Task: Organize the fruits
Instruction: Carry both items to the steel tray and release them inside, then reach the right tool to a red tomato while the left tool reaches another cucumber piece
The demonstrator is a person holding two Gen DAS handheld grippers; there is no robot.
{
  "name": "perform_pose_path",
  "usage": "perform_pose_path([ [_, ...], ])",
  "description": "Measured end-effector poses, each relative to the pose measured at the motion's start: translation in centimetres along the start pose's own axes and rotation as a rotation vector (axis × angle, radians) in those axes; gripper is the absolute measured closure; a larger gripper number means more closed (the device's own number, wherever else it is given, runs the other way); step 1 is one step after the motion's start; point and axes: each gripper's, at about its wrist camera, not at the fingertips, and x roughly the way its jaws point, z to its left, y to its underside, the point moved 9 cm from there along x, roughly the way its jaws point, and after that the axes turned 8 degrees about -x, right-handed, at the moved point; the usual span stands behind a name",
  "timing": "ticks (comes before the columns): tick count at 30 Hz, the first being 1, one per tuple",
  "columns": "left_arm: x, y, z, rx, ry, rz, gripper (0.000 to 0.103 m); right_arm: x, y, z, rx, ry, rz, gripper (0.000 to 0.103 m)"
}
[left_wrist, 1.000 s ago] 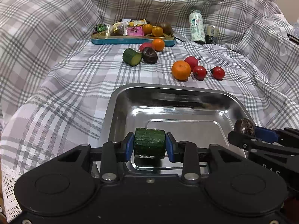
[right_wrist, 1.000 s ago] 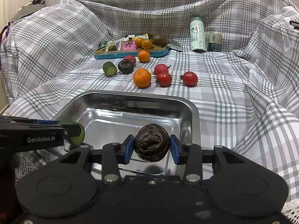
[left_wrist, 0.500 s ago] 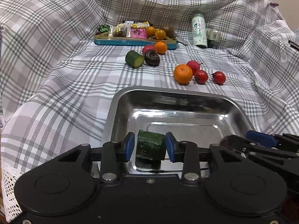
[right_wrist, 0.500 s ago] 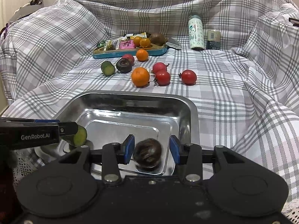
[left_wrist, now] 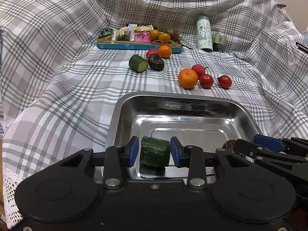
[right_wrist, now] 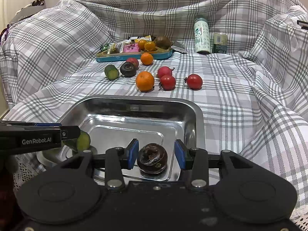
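My left gripper (left_wrist: pixel 155 152) stands apart around the cucumber piece (left_wrist: pixel 155 151) lying in the steel tray (left_wrist: pixel 123 115); my right gripper (right_wrist: pixel 154 155) is likewise spread around the dark fruit (right_wrist: pixel 152 158) there. Beyond, I see an orange (right_wrist: pixel 145 81) and tomatoes (right_wrist: pixel 167 82) on the checked cloth (right_wrist: pixel 231 100).

Left gripper (left_wrist: pixel 154 151): fingers apart — cucumber piece (left_wrist: pixel 155 152) sits loose between them.
Tray (left_wrist: pixel 123 119): shiny metal — cucumber inside.
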Motion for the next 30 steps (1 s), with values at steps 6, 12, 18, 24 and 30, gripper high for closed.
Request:
perform_pose_path([
  [6, -0.1, 0.0, 0.1, -0.002, -0.004, -0.009, 0.058, 0.0, 0.0, 0.0, 0.001, 0.003, -0.005, 0.060],
  [12, -0.6, -0.3, 0.2, -0.010, -0.011, -0.039, 0.058, -0.1, 0.0, -0.1, 0.010, 0.009, -0.012, 0.060],
  [18, -1.4, -0.8, 0.5, -0.027, -0.019, -0.080, 0.058, -0.1, -0.1, -0.1, 0.013, 0.016, -0.013, 0.060],
  [24, -1.5, -1.6, 1.1, -0.070, -0.021, -0.067, 0.058, -0.2, -0.7, -0.1, 0.015, 0.010, -0.006, 0.060],
  [30, -0.8, -2.6, 1.7, -0.109, -0.034, -0.029, 0.058, 0.5, -1.4, -0.6, 0.019, 0.003, 0.007, 0.060],
])
